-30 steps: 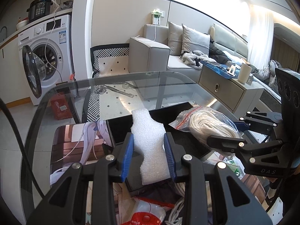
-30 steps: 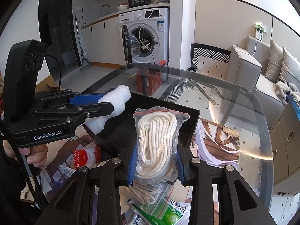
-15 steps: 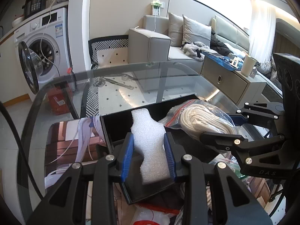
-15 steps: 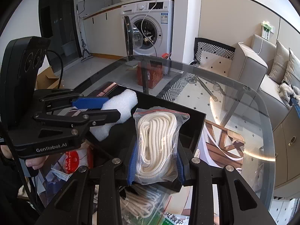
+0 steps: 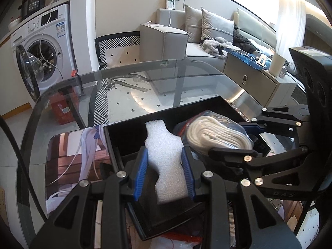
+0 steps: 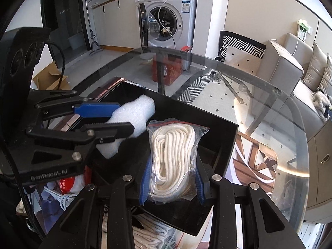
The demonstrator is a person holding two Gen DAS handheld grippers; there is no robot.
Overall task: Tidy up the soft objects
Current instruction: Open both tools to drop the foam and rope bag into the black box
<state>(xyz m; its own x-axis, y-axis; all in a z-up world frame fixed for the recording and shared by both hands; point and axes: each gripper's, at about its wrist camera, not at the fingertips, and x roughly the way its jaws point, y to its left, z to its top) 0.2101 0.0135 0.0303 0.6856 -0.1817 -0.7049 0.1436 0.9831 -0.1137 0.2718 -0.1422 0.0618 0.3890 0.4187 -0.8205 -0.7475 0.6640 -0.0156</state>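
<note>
My left gripper (image 5: pixel 165 157) is shut on a white foam piece (image 5: pixel 166 159), pinched at its narrow waist between the blue pads. The same foam piece (image 6: pixel 132 116) shows at the left of the right wrist view, held over the black tray (image 6: pixel 226 145). My right gripper (image 6: pixel 172 178) is shut on a clear zip bag of white rope (image 6: pixel 173 159). That bag of rope (image 5: pixel 215 134) hangs over the right half of the black tray (image 5: pixel 128 132), beside the foam. Both loads are inside the tray's outline; whether they touch its floor I cannot tell.
The tray lies on a round glass table (image 5: pixel 145 87). Near the front edge lie more rope bundles (image 6: pixel 153 236), a red-and-white packet (image 6: pixel 66 184) and papers. A washing machine (image 6: pixel 166 14) with its door open and a grey sofa (image 5: pixel 176 37) stand beyond the table.
Both grippers have moved forward and down over the black tray, carrying the foam and the rope bag with them. The grips are unchanged.
</note>
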